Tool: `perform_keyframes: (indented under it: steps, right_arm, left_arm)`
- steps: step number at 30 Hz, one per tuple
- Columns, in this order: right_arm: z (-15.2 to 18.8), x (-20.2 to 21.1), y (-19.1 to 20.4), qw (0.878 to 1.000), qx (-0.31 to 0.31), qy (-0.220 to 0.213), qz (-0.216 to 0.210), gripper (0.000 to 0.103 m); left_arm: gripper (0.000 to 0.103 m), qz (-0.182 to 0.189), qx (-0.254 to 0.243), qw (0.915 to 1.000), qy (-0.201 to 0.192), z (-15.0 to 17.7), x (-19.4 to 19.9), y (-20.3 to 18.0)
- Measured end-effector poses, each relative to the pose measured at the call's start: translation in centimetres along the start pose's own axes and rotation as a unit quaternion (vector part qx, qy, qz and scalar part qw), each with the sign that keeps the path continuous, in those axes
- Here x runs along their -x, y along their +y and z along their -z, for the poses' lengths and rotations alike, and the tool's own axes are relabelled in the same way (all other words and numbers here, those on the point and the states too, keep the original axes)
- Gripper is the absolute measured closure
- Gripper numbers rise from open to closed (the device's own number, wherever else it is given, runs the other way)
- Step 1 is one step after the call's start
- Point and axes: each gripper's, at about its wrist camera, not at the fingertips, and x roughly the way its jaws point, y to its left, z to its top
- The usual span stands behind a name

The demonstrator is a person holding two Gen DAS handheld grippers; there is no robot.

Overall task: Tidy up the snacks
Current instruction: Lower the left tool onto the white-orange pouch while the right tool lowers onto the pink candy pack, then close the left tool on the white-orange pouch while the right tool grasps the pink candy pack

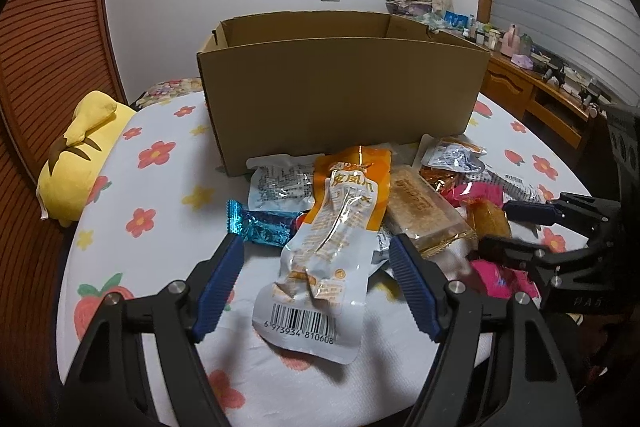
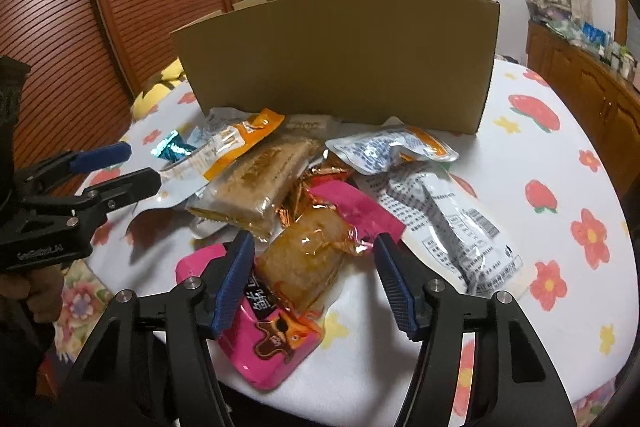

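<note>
Left gripper (image 1: 318,247) points forward and downward, its blue-padded jaws standing apart, pads pressing on nothing. Right gripper (image 2: 316,245) is pitched down alike, jaws also apart and gripping nothing. A hand (image 2: 38,293) shows below the left gripper's body.

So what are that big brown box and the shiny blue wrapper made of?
The box looks like plain corrugated cardboard: matte brown, with folded flaps and raw cut edges at the open top. The blue wrapper seems to be metallised foil or plastic film, hard to say which: it glints, crinkles, and ends in a zigzag crimped edge.
</note>
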Motion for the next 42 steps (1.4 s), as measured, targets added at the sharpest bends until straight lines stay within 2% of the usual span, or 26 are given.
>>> perform_keyframes:
  steps: [5, 9, 11, 19, 20, 22, 27, 32, 42]
  right_arm:
    - [0.8, -0.2, -0.5, 1.0, 0.011, 0.019, 0.01, 0.04]
    - [0.6, -0.2, -0.8, 1.0, 0.008, 0.018, 0.008, 0.04]
    - [0.5, -0.5, -0.8, 1.0, 0.008, 0.018, 0.006, 0.04]
    - [0.9, -0.4, -0.9, 1.0, 0.006, 0.01, 0.002, 0.039]
    - [0.9, -0.5, -0.9, 1.0, 0.005, 0.009, 0.002, 0.039]
    - [1.0, -0.4, -1.0, 1.0, 0.004, 0.007, 0.001, 0.038]
    - [1.2, -0.3, -0.9, 1.0, 0.006, 0.002, 0.001, 0.038]
    - [1.3, -0.3, -0.9, 1.0, 0.008, 0.0, 0.001, 0.038]
    - [1.1, -0.4, -0.9, 1.0, 0.007, 0.002, -0.001, 0.038]
  left_arm:
    - [0.028, 0.011, -0.005, 0.9999, 0.006, -0.2, -0.3, -0.2]
    - [0.035, 0.023, -0.016, 0.9995, 0.014, -0.7, -1.0, -0.6]
    - [0.038, 0.031, -0.023, 0.9989, 0.024, -1.1, -1.5, -0.9]
    - [0.039, 0.048, -0.035, 0.9957, 0.071, -2.6, -4.2, -0.5]
    - [0.045, 0.049, -0.034, 0.9955, 0.074, -2.7, -4.5, -0.4]
    - [0.049, 0.058, -0.027, 0.9944, 0.084, -3.0, -5.3, -0.1]
    - [0.049, 0.066, -0.029, 0.9923, 0.101, -3.3, -6.4, -0.3]
    - [0.04, 0.068, -0.034, 0.9891, 0.126, -3.0, -7.4, -0.6]
    - [0.056, 0.079, -0.033, 0.9896, 0.115, -2.6, -6.3, -0.4]
